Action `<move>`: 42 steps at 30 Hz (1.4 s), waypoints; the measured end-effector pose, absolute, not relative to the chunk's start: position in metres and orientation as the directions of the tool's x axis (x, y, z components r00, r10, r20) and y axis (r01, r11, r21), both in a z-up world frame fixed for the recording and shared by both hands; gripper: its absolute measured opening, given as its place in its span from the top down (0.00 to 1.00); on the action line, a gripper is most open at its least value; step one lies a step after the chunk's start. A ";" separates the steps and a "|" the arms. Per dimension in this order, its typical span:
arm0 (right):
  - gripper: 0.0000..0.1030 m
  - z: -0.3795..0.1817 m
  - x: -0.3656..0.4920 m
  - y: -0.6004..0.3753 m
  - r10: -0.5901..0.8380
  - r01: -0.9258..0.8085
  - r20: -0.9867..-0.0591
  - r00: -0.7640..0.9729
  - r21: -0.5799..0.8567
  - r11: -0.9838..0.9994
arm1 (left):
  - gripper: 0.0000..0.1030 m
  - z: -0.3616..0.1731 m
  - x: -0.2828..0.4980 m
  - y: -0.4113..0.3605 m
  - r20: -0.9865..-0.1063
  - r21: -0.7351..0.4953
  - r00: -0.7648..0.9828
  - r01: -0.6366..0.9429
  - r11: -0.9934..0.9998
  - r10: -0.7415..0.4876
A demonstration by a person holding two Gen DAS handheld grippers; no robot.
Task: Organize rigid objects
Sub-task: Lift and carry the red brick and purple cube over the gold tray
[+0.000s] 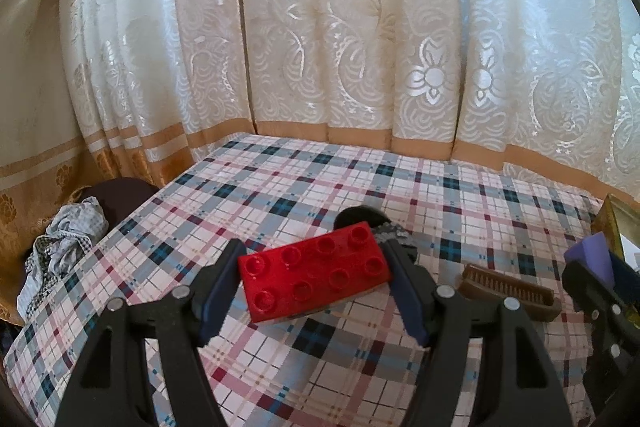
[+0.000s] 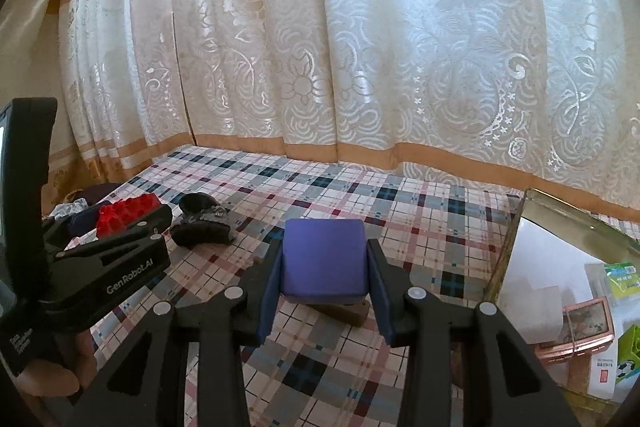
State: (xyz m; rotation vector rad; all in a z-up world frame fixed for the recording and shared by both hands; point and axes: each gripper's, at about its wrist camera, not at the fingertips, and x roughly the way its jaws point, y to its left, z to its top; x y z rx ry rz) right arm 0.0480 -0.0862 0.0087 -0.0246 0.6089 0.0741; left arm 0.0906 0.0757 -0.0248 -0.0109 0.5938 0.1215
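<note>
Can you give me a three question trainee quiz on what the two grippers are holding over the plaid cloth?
1. True or false: the left gripper is shut on a red brick.
2. What does the right gripper hold? A. a purple block B. a brown comb C. a green cup
3. Fill the gap: on the plaid cloth, between the two grippers in the left wrist view, lies a brown ____.

Key
1. True; both pads press its ends.
2. A.
3. Comb; no gripper touches it.
</note>
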 end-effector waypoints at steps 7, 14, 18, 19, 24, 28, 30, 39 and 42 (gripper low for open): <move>0.58 0.009 0.041 -0.088 0.061 -0.075 -0.568 0.821 -0.001 0.997 | 0.32 -0.023 0.086 0.069 -0.553 0.028 0.826 -0.110 0.993 0.107; 0.58 0.010 0.035 -0.092 0.061 -0.070 -0.570 0.820 0.005 0.998 | 0.32 -0.022 0.085 0.067 -0.546 0.035 0.831 -0.105 0.994 0.107; 0.58 0.011 0.030 -0.096 0.065 -0.070 -0.570 0.819 0.014 0.997 | 0.32 -0.022 0.082 0.062 -0.540 0.044 0.836 -0.093 0.995 0.102; 0.58 0.012 0.029 -0.097 0.066 -0.070 -0.570 0.819 0.015 0.997 | 0.32 -0.021 0.081 0.060 -0.537 0.046 0.838 -0.088 0.995 0.099; 0.58 0.016 0.021 -0.104 0.063 -0.063 -0.563 0.824 0.019 0.998 | 0.32 -0.020 0.075 0.053 -0.527 0.032 0.847 -0.062 0.998 0.070; 0.58 0.018 0.013 -0.112 0.062 -0.058 -0.563 0.824 0.025 0.998 | 0.32 -0.020 0.072 0.045 -0.536 0.000 0.844 -0.023 1.000 0.020; 0.58 0.020 0.009 -0.116 0.057 -0.055 -0.558 0.828 0.021 0.998 | 0.32 -0.019 0.069 0.040 -0.535 -0.009 0.845 -0.005 1.000 0.000; 0.58 0.026 -0.008 -0.140 0.044 -0.035 -0.552 0.833 0.026 0.999 | 0.32 -0.017 0.052 0.025 -0.533 -0.042 0.844 0.049 0.998 -0.064; 0.59 0.027 -0.015 -0.148 0.035 -0.029 -0.551 0.833 0.020 0.999 | 0.32 -0.017 0.050 0.027 -0.537 -0.052 0.841 0.043 0.998 -0.064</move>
